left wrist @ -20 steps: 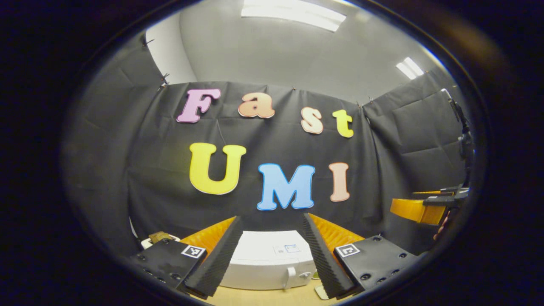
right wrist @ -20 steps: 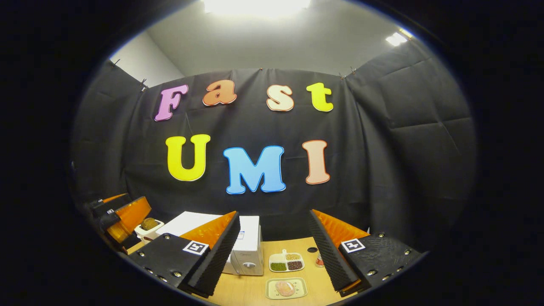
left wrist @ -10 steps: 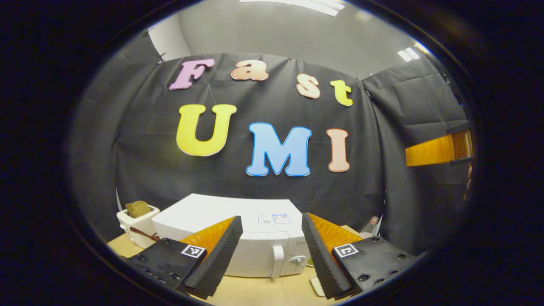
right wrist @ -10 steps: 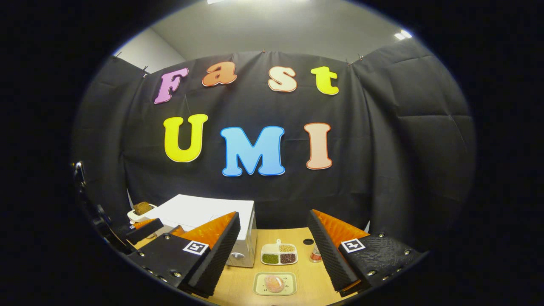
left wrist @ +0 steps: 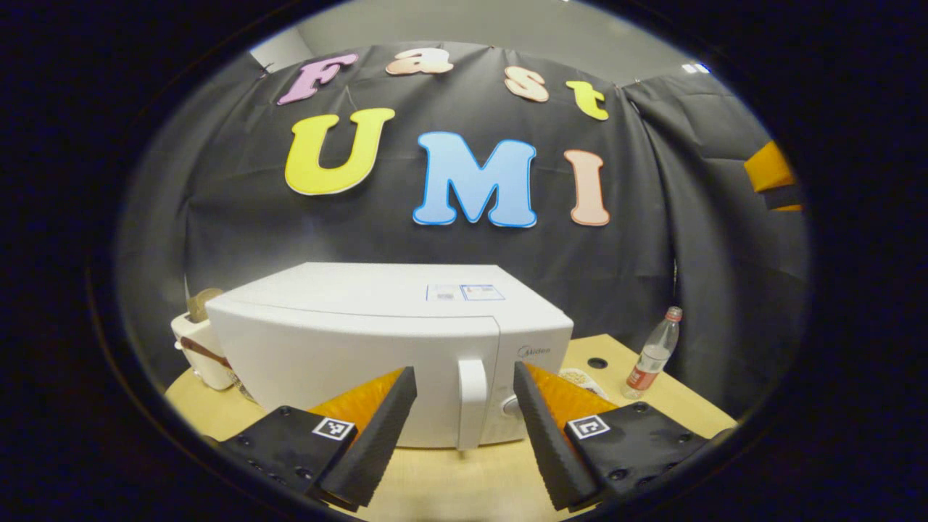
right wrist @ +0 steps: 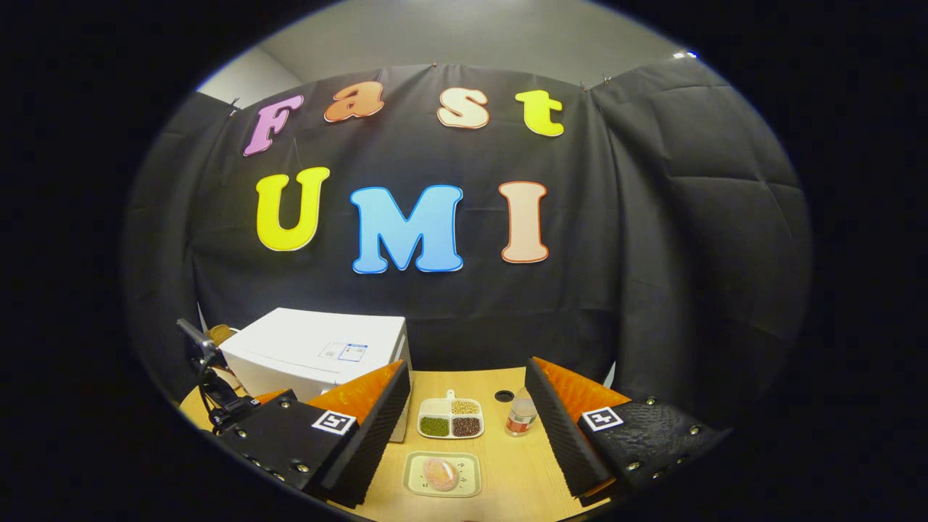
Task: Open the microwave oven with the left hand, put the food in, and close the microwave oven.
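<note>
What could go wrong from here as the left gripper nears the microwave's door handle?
The open left gripper frames the white microwave oven's vertical handle; a crooked close could slip off it. Swinging the door may hit the clear plastic bottle or the sectioned tray of beans nearby.

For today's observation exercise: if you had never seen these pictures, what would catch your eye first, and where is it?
The white microwave oven, door closed, stands centre in the left gripper view, its handle framed between the open left gripper. In the right gripper view, a pink food item on a pale tray lies on the wooden table between the open right gripper, with a compartment dish of beans behind it.
</note>
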